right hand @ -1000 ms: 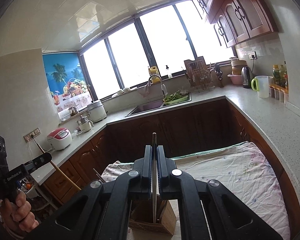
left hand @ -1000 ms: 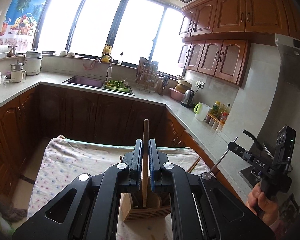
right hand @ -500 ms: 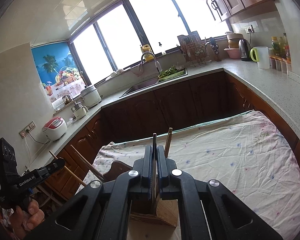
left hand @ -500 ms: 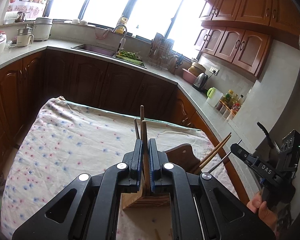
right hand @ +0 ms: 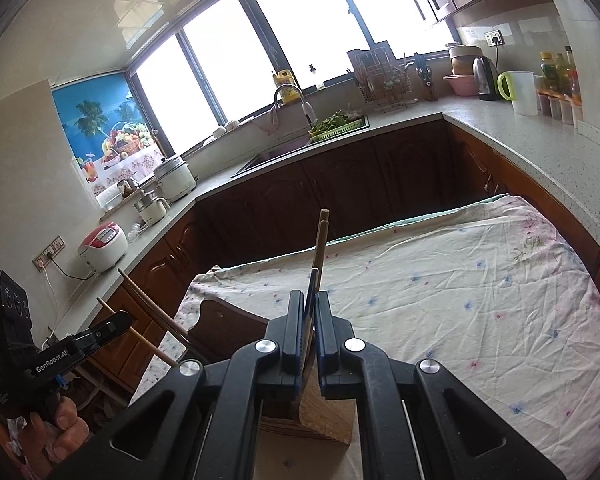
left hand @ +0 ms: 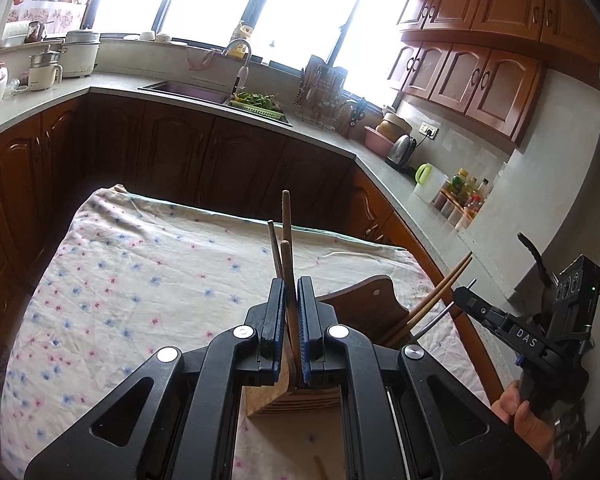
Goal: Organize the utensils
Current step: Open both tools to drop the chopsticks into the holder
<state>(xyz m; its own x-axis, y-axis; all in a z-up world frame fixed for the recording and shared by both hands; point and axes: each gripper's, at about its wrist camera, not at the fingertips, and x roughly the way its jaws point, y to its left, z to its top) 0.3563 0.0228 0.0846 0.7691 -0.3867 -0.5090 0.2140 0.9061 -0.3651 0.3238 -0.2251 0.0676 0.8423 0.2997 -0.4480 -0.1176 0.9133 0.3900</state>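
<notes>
My left gripper (left hand: 291, 292) is shut on a wooden utensil handle (left hand: 286, 264) and holds it upright over a slatted wooden utensil holder (left hand: 296, 398) on the floral cloth. Other wooden sticks (left hand: 274, 248) stand in the holder, and chopsticks (left hand: 440, 296) lean out to its right. My right gripper (right hand: 309, 308) is shut on a thin dark metal utensil (right hand: 312, 292) above the same holder (right hand: 324, 416). A wooden handle (right hand: 321, 240) rises just behind it. Each gripper also shows in the other's view: the right one (left hand: 466, 294), the left one (right hand: 120, 320).
A dark wooden board (left hand: 370, 306) stands behind the holder. The table is covered by a floral cloth (left hand: 140, 280). Dark cabinets and a counter with sink (left hand: 188, 90), kettle (left hand: 402, 148), cup (left hand: 430, 182) and bottles surround it.
Both grippers have tilted downward and come closer to the holder, so the cloth and the holder's sticks fill more of each view. Both stay shut on their utensils.
</notes>
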